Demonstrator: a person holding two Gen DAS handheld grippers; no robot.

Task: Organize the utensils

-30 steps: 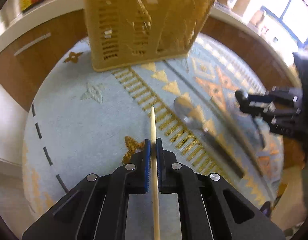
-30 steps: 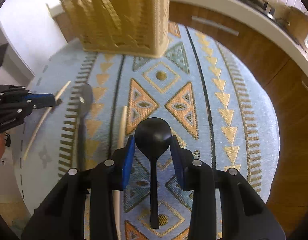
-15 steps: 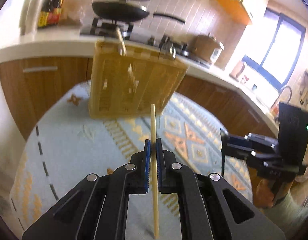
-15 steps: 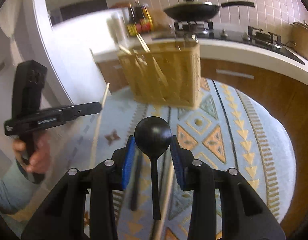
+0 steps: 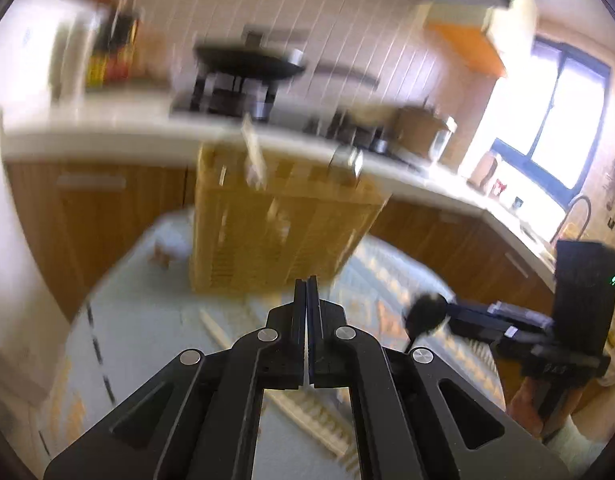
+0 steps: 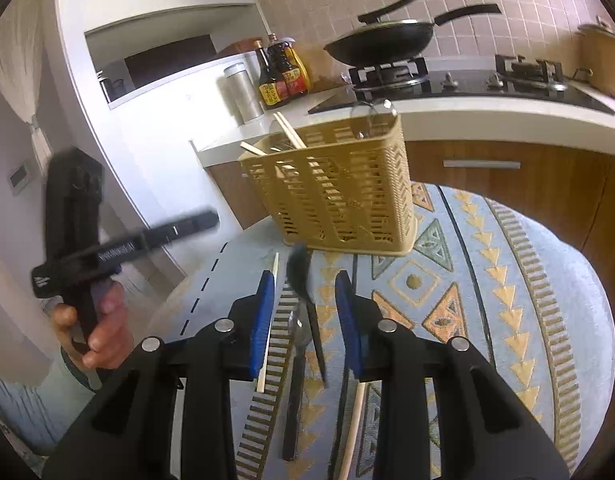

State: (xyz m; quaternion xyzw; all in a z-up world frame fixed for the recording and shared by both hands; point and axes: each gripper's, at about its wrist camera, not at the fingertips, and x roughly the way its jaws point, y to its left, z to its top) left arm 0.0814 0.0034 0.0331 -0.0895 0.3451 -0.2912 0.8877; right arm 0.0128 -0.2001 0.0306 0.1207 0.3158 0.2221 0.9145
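The right wrist view alone shows sharply the beige slotted plastic basket [image 6: 339, 188] at the far side of the cloth-covered counter [image 6: 547, 280]. A pale wooden chopstick [image 6: 275, 266] lies nearer.

Left tongs [image 5: 306, 280]: fully closed, empty, raised at left.

Right tongs [image 6: 305, 292]: partly open and just been closing. A black plastic spoon [image 6: 301, 270] is tilted between the pads, and no contact is visible.

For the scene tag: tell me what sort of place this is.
A home kitchen, most likely: a black pan sits on a gas hob set in a white counter, with sauce bottles beside it and wooden cabinets below.
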